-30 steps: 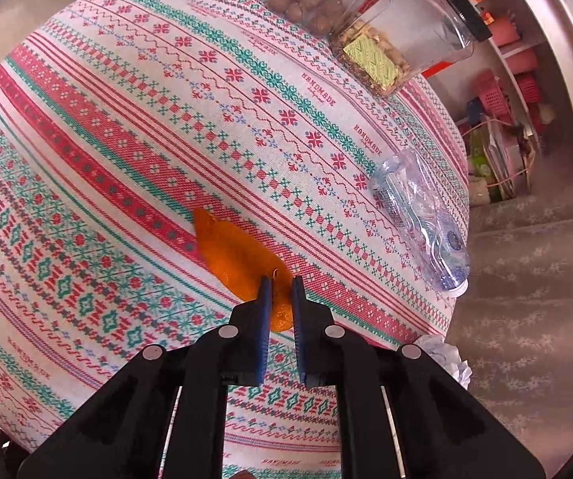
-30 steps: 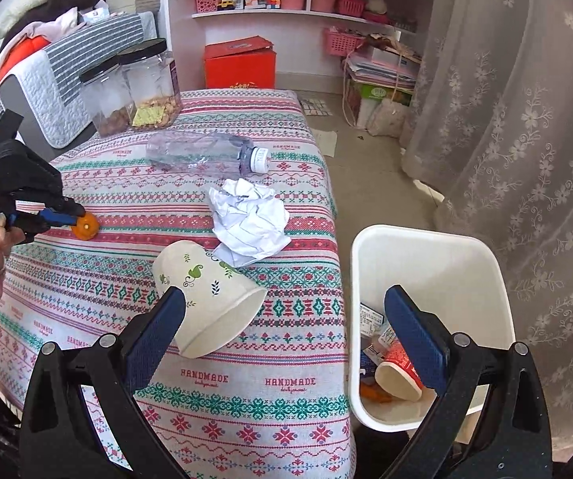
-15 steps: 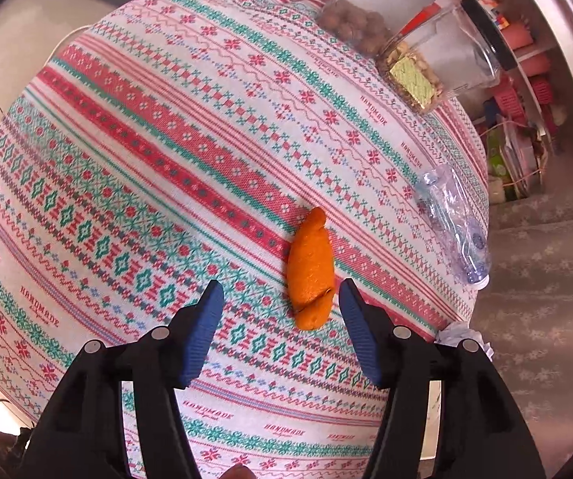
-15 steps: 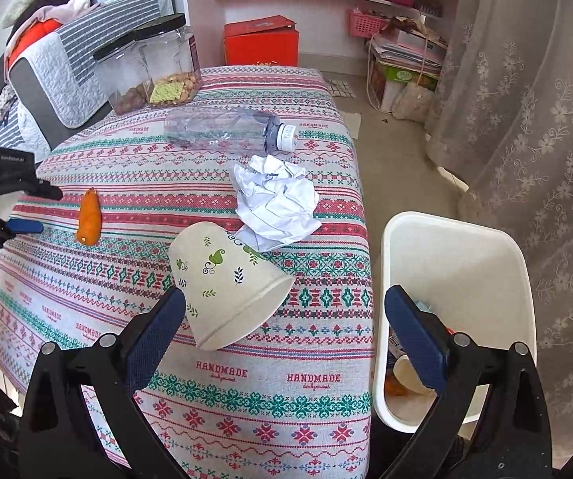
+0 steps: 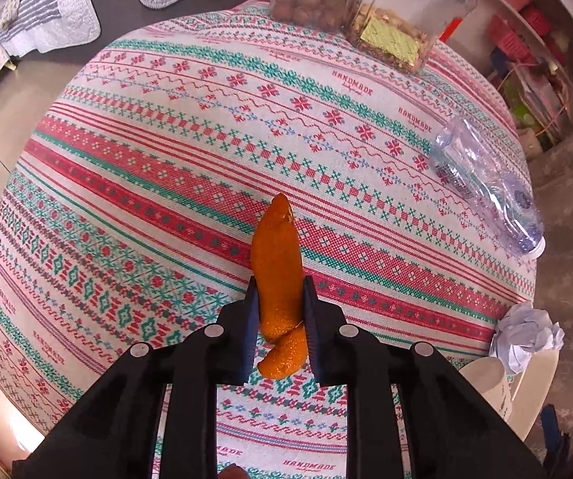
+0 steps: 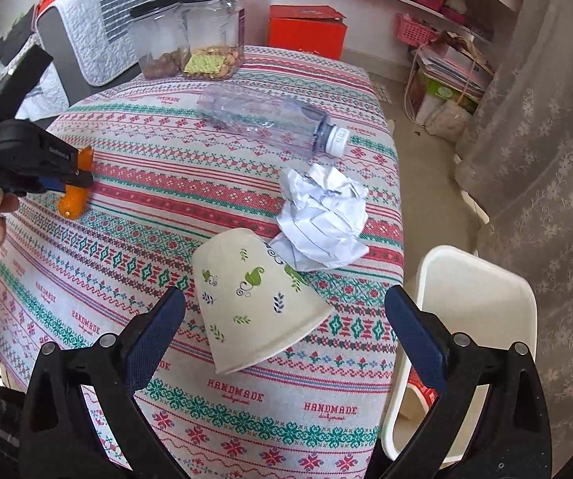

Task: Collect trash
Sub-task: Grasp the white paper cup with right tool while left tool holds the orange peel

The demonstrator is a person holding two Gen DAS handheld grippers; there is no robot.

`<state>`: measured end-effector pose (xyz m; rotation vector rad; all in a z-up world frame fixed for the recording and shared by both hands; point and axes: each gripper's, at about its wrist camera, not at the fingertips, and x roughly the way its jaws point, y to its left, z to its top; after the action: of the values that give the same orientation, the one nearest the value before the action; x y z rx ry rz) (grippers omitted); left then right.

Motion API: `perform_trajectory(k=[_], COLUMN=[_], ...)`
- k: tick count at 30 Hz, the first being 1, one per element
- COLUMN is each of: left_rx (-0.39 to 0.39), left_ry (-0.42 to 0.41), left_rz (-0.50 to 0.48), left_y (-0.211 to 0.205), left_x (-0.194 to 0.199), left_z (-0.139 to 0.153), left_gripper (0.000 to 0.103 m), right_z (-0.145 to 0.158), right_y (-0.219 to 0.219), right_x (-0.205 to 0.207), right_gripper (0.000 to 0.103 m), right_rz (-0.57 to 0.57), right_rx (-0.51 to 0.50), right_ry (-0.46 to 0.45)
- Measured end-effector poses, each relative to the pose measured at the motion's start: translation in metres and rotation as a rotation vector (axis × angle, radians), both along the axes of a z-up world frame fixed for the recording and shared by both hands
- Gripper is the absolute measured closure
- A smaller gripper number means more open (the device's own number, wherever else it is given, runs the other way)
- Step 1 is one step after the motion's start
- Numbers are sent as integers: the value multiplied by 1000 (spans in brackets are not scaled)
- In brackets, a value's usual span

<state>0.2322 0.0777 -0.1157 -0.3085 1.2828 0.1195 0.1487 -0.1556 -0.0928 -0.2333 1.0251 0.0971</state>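
An orange peel (image 5: pixel 276 255) is clamped between the fingers of my left gripper (image 5: pixel 278 291), just above the patterned tablecloth. It also shows in the right wrist view (image 6: pixel 74 195), held by the left gripper (image 6: pixel 80 171). My right gripper (image 6: pixel 286 319) is open and empty, its fingers on either side of a tipped paper cup (image 6: pixel 254 299) near the table's front edge. A crumpled white paper (image 6: pixel 322 219) lies behind the cup and a crushed clear plastic bottle (image 6: pixel 266 119) lies farther back. A white trash bin (image 6: pixel 482 307) stands on the floor to the right of the table.
Two clear jars with black lids (image 6: pixel 190 40) hold snacks at the table's far edge. A chair with a quilted cover (image 6: pixel 98 40) stands behind them. A lace curtain (image 6: pixel 546 159) hangs at the right. Shelves and a red box (image 6: pixel 306 32) stand at the back.
My left gripper was shut, opened with the peel lying on the cloth, and has now shut on the peel again. My right gripper has moved closer over the paper cup.
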Motion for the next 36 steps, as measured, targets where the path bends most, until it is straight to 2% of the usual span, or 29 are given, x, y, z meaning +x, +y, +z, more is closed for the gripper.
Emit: perform_trajectory(k=[5, 7, 11, 15, 16, 18, 19, 21, 28, 32, 36], left_rx=[-49, -65, -83, -98, -97, -95, -96, -98, -102, -98, -98], left_ry=[-67, -88, -133, -161, -161, -159, -158, -158, -171, -166, -168], left_rz=[-1, -3, -9, 4, 9, 19, 25, 31, 32, 47, 54], left_y=[24, 32, 42, 58, 62, 68, 70, 75, 80, 85, 89], left_x=[-19, -28, -43, -54, -56, -58, -57, -57, -60, -62, -62], left_z=[35, 47, 65, 75, 76, 75, 74, 74, 78, 76, 77], left_gripper=[82, 82, 82, 82, 82, 82, 82, 82, 82, 82, 82], right_z=[-10, -18, -33, -57, -60, -55, -55, -52, -31, -7, 18], right_y=[29, 35, 48, 51, 49, 46, 48, 53, 70, 86, 102], right_x=[11, 17, 28, 41, 43, 46, 46, 43, 35, 33, 33], right_gripper=[7, 7, 7, 10, 21, 36, 40, 40, 41, 41, 41], right_rz=[152, 174, 221, 256, 248, 219, 215, 234, 257, 271, 279], right_rx=[-104, -124, -227, -288, -269, -181, -181, -199, -119, -29, 116], right_ry=[106, 155, 199, 310, 333, 349, 351, 330, 293, 239, 177])
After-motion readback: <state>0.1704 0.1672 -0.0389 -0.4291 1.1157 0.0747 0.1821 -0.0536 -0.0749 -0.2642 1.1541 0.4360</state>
